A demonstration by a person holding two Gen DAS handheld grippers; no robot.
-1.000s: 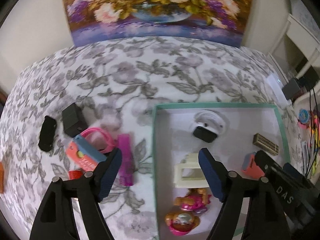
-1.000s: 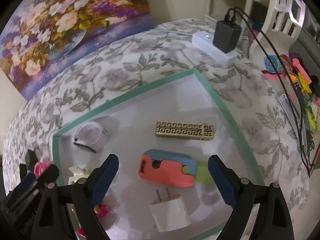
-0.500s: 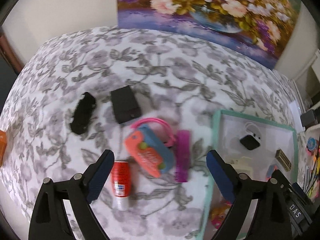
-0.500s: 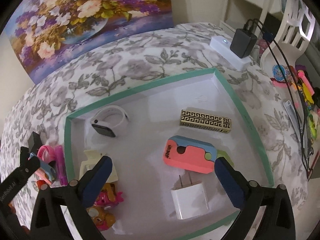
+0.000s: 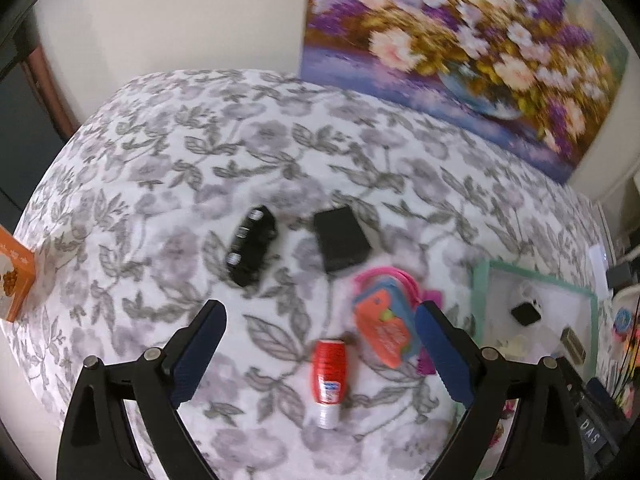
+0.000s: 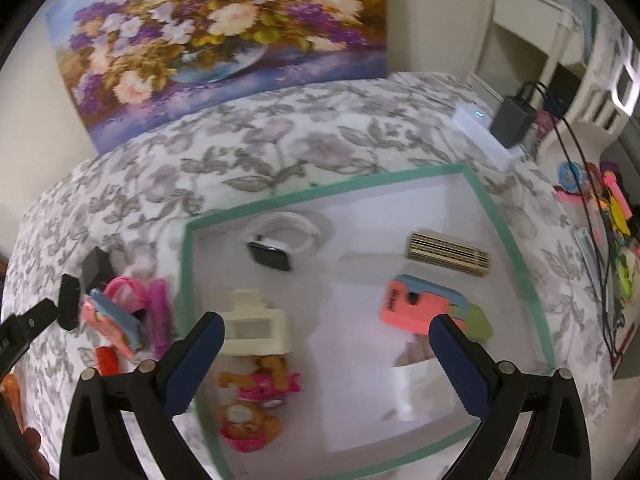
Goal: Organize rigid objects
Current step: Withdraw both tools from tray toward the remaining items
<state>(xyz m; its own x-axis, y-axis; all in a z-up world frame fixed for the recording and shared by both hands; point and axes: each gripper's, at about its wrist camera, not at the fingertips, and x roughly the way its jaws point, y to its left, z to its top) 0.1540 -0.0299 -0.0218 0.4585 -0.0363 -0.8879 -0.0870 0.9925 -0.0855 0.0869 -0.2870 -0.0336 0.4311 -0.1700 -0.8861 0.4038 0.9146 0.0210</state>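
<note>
Left gripper [image 5: 318,354] hangs over the loose pile on the bed, fingers [image 5: 198,354] spread wide and gripping nothing, framing the red bottle [image 5: 329,376], which lies on its side nearest of all. That looks like the next pick, judging by how it sits between the pads.

Just past it, the orange-and-blue toy [image 5: 384,330] leans on a pink ring [image 5: 386,276], a purple comb [image 5: 428,344] tucked beside them. Farther out, a black remote [image 5: 252,246] and a black box [image 5: 340,242] lie apart. Six pieces outside the box, by my count.

Right gripper [image 6: 326,364] hovers over the green-rimmed tray [image 6: 332,190], fingers [image 6: 194,364] likewise parted and empty, likely waiting its turn.

Inside, near to far: two pink-and-orange figures [image 6: 256,404], one white plug adapter [image 6: 420,384], one cream frame-like piece [image 6: 256,332], one coral-and-blue toy [image 6: 424,308] matching the one outside, one smartwatch [image 6: 280,246], one gold patterned bar [image 6: 448,258]. Seven stowed, spaced out so nothing stacks.

An orange carton [image 5: 14,276] sits at the bed's far left edge.
</note>
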